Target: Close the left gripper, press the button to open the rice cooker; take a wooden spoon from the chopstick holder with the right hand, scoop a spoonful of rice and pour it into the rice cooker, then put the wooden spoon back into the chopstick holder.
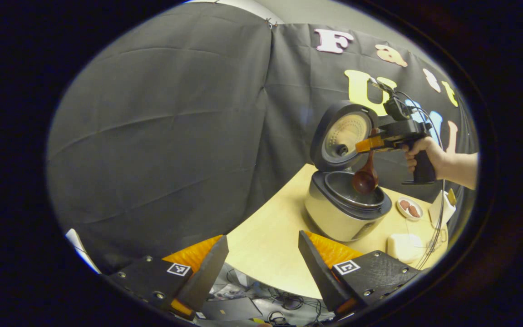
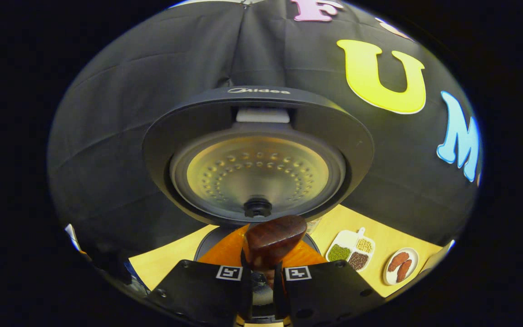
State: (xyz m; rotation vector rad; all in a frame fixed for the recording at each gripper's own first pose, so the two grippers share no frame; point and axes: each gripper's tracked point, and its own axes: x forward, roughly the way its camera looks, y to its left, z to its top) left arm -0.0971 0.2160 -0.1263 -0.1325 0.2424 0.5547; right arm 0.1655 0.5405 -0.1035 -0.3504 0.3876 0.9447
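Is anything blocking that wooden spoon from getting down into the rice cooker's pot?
Nothing visible does. The rice cooker has its lid swung up and back, and the wooden spoon, held by the right gripper, hangs bowl-down right over the open pot.

Left gripper (image 1: 261,261) low, fingers spread wide apart. Right gripper (image 1: 365,144) raised, level, gripped by a hand (image 1: 425,152); its fingers (image 2: 239,284) drawn close together.

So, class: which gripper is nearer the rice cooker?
Right. The right gripper holds the spoon with its bowl at the open rice cooker. The left gripper is open, back at the table's near edge.
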